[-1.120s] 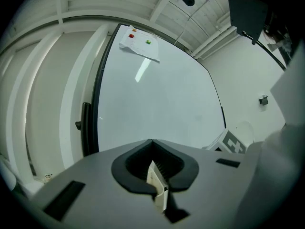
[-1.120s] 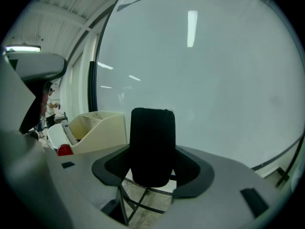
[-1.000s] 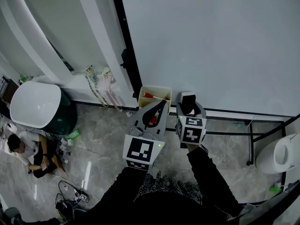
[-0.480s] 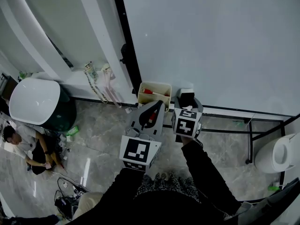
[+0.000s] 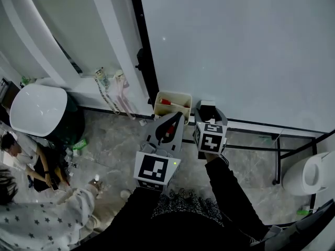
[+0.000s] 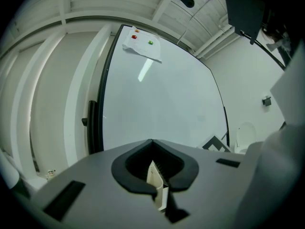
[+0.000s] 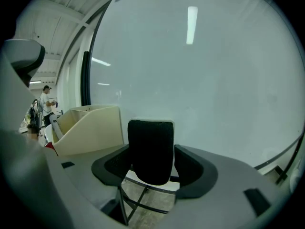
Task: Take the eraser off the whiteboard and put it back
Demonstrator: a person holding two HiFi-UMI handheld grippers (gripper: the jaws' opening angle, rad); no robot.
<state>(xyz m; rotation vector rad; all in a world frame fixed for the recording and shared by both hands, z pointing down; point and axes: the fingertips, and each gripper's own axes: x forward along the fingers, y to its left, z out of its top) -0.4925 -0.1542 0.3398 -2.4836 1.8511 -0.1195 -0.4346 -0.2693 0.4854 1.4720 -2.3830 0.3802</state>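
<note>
The black felt eraser (image 7: 150, 144) with its white back stands upright between my right gripper's (image 7: 153, 162) jaws, which press on its two sides. In the head view this gripper (image 5: 208, 115) holds the eraser (image 5: 208, 107) close in front of the lower edge of the whiteboard (image 5: 235, 46). Just to its left a beige marker tray (image 5: 172, 104) hangs on the board's frame. My left gripper (image 5: 181, 115) points at that tray, its jaws shut to a tip with nothing held. In the left gripper view the shut tips (image 6: 152, 141) face the whiteboard (image 6: 162, 104).
A sheet of paper (image 6: 143, 46) is pinned high on the board with small magnets. The board's black stand bars (image 5: 280, 156) run low on the right, beside a white stool (image 5: 313, 172). At the left are a white-topped round table (image 5: 37, 111) and people (image 5: 36, 218).
Both grippers keep their places and the eraser stays in the right one. A person in star-patterned clothes has come into the lower left of the head view.
</note>
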